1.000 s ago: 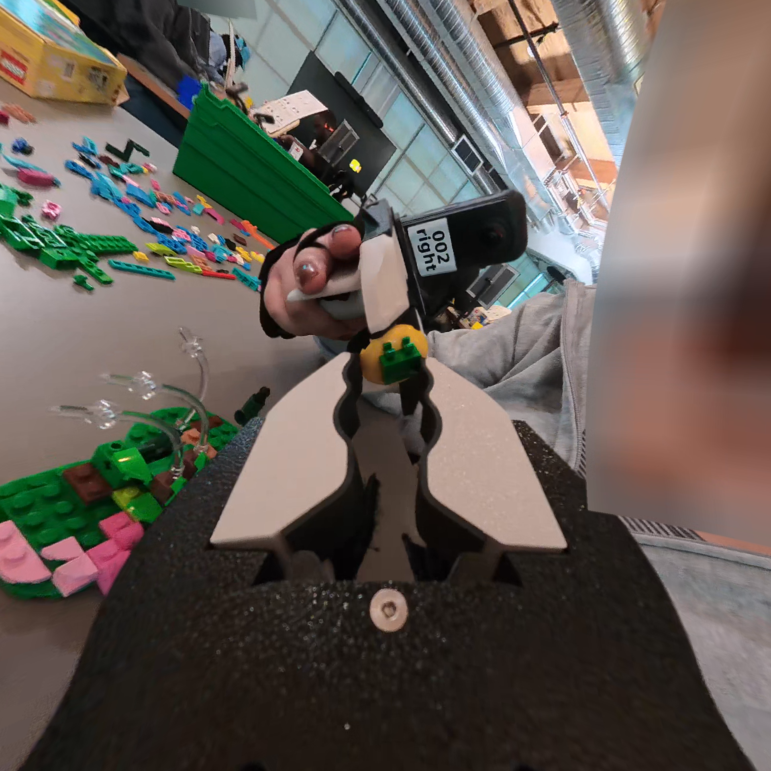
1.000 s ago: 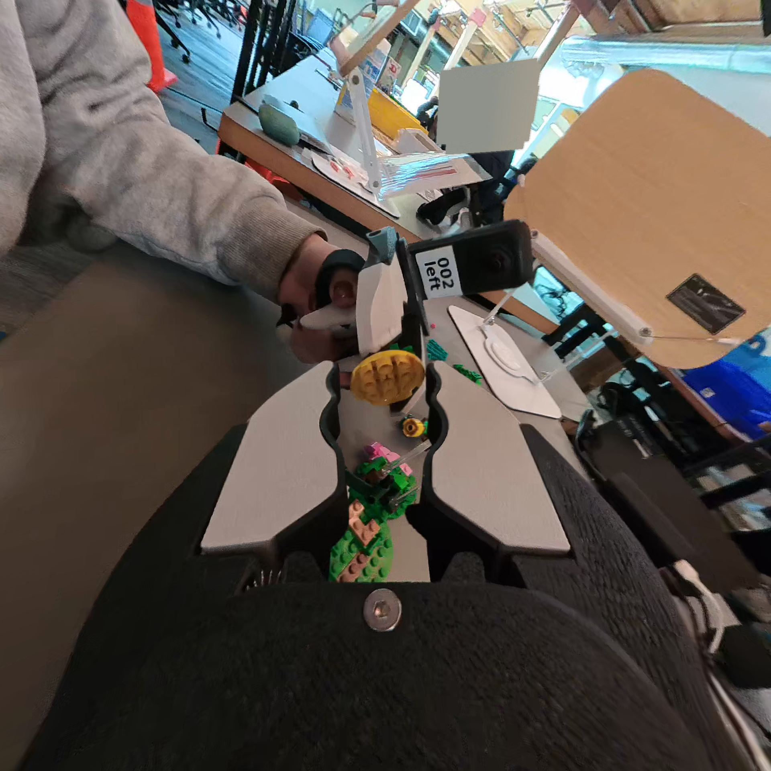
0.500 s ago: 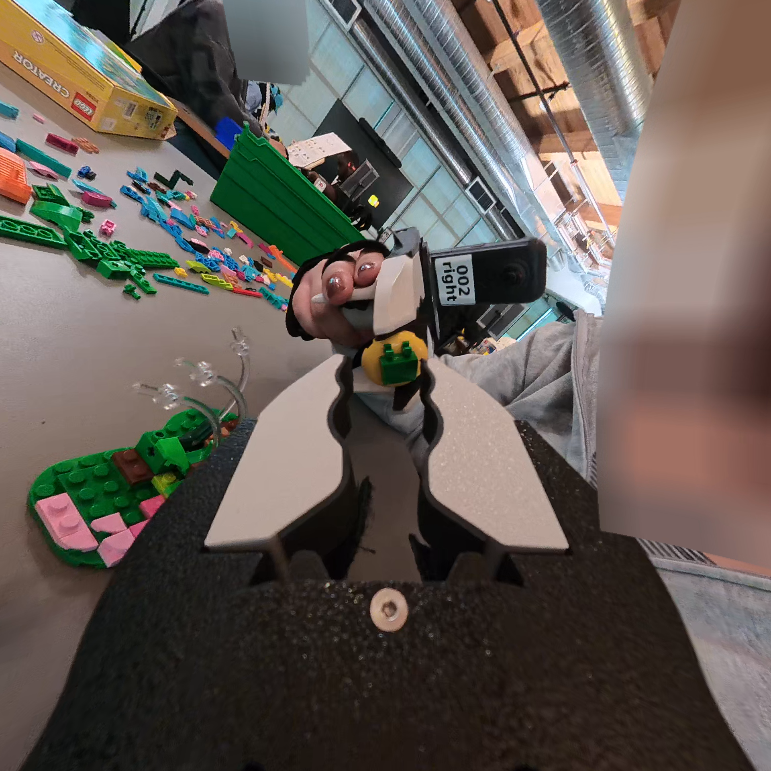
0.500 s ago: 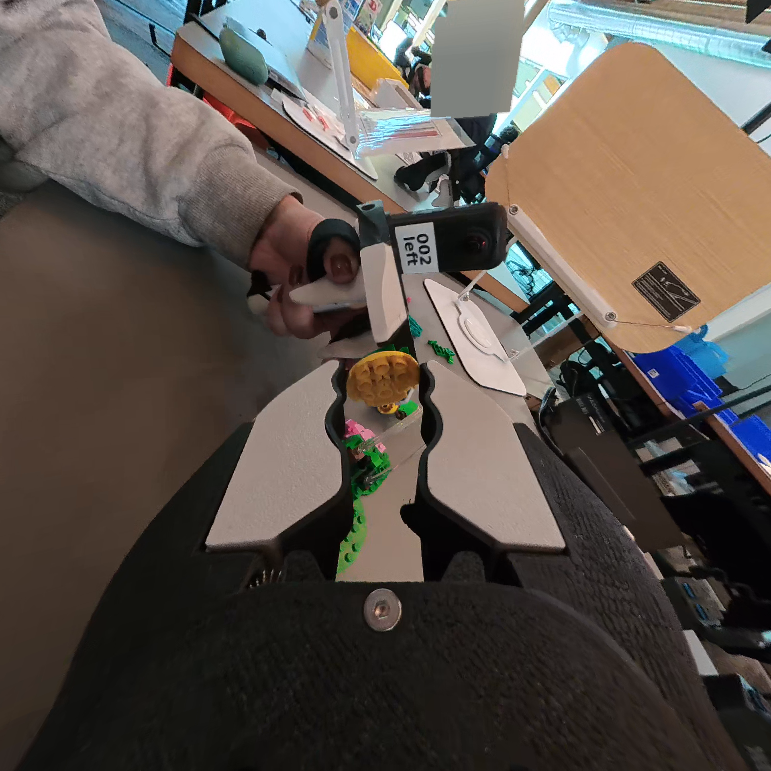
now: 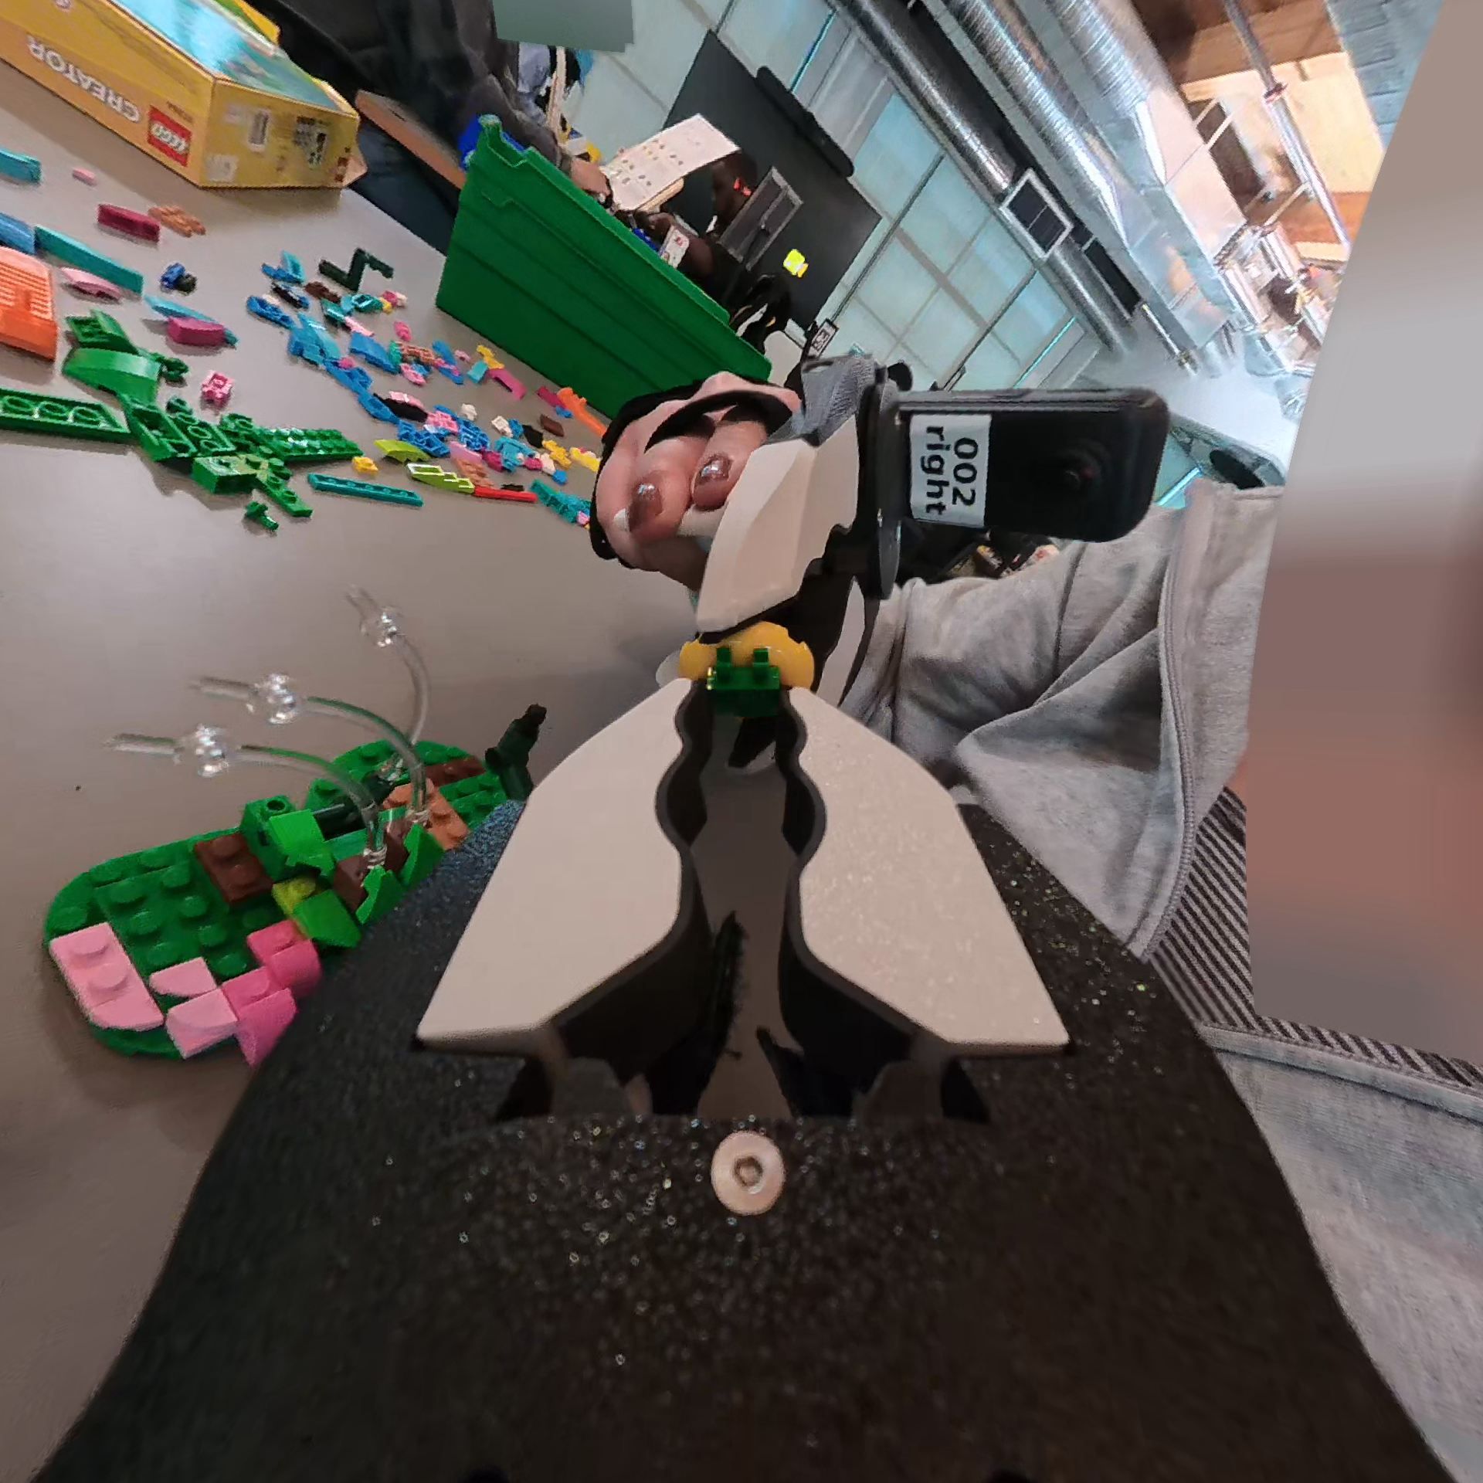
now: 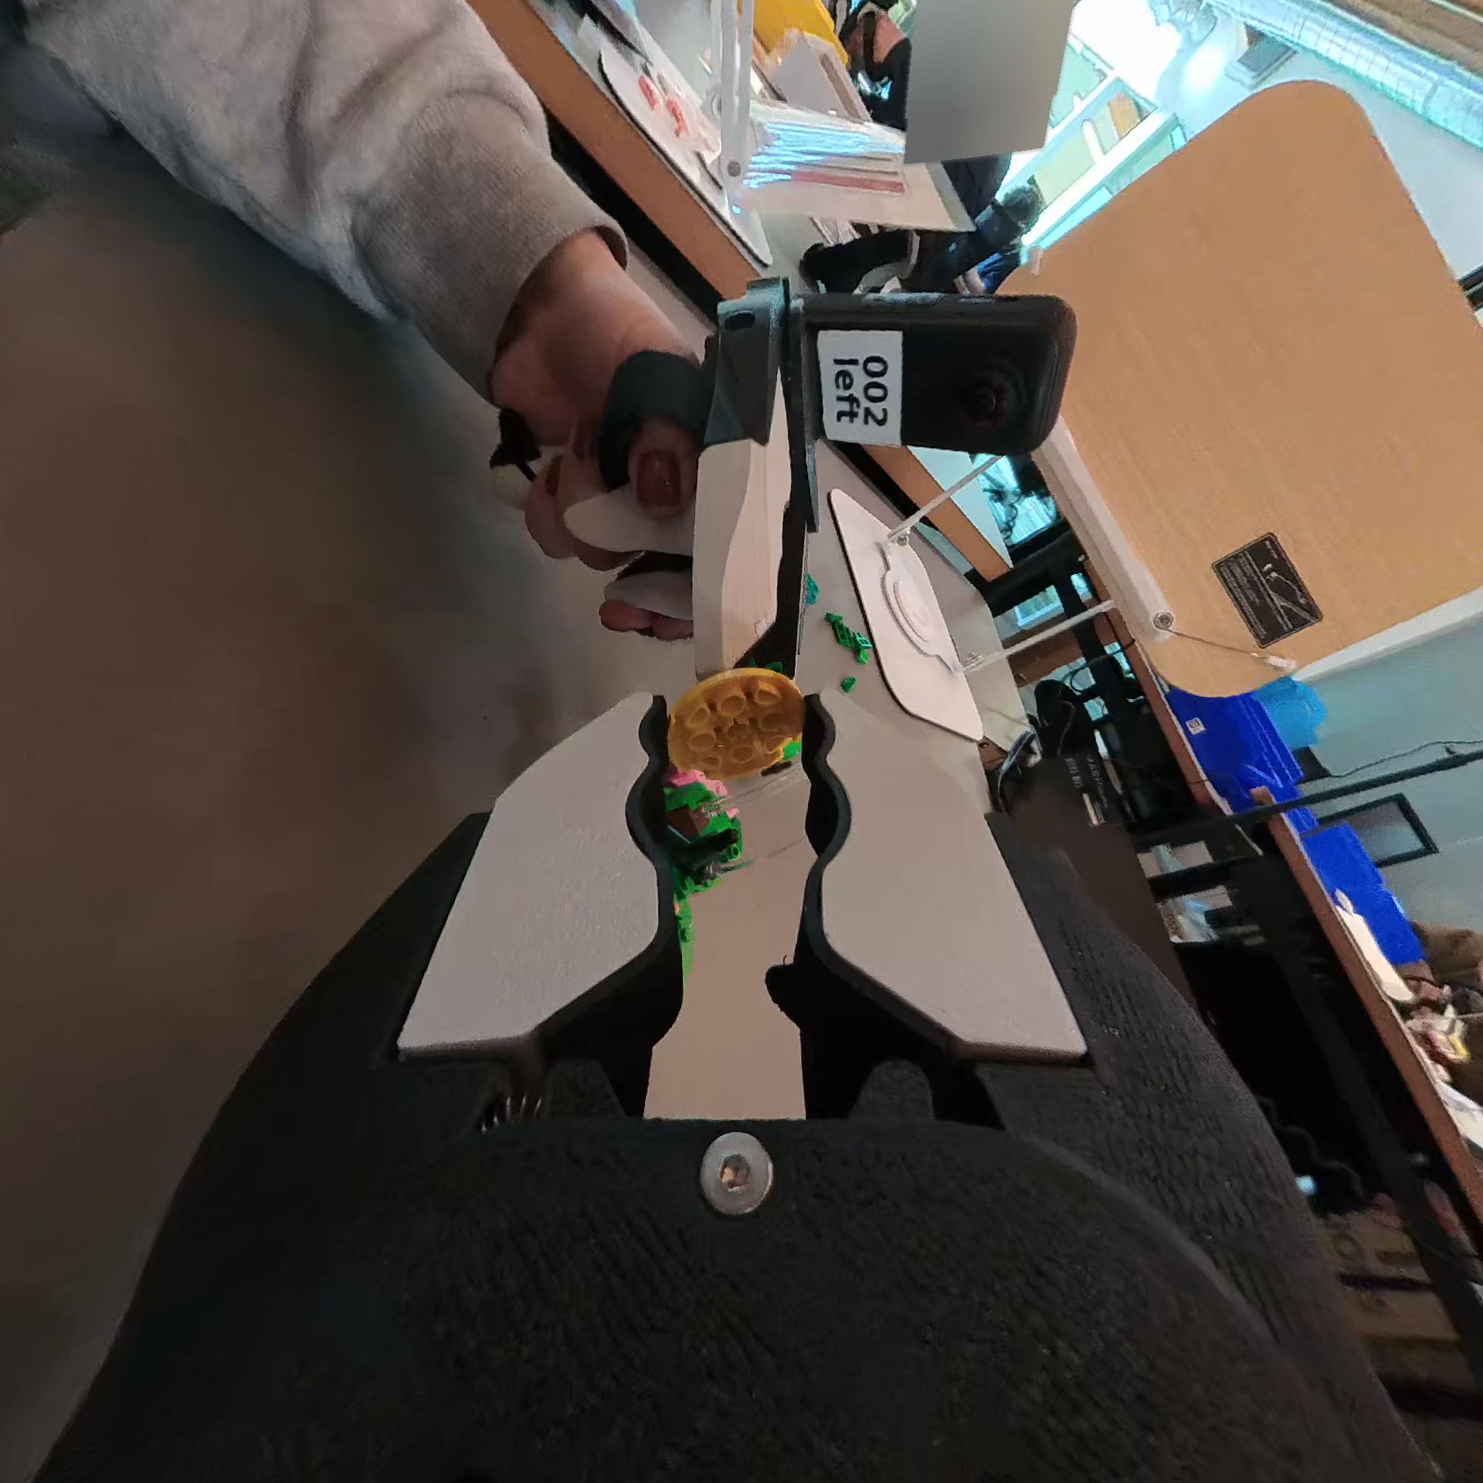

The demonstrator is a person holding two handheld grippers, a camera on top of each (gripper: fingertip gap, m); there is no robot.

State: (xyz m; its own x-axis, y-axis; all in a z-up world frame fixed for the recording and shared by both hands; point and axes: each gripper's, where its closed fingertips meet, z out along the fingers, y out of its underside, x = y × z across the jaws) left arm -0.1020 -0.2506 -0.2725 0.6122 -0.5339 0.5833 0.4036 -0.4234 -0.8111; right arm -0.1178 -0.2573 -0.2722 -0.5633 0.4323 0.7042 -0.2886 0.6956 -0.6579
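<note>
You hold the two grippers tip to tip above the grey surface, and between them is one small piece: a yellow round plate with a small green brick fixed on one face.

Your right gripper grasps the yellow round plate by its edge. In the right wrist view its hollow underside faces the camera, and both fingers press on its rim, left and right.

Your left gripper has its fingers narrowed around the small green brick. The brick sits exactly at the two tips and they appear to touch its sides, so this gripper is clenched on the brick.

Your hand on the right gripper shows in the left wrist view, with a grey sleeve to the right of it.

On the surface, near and to the left of the left gripper, lies a green base plate with pink and brown bricks on it and clear curved stems rising from it. Farther left, many loose coloured bricks are scattered. Behind them stand a green bin and a yellow box.

In the right wrist view, a white flat stand lies on the surface, far and to the right of the held piece.
</note>
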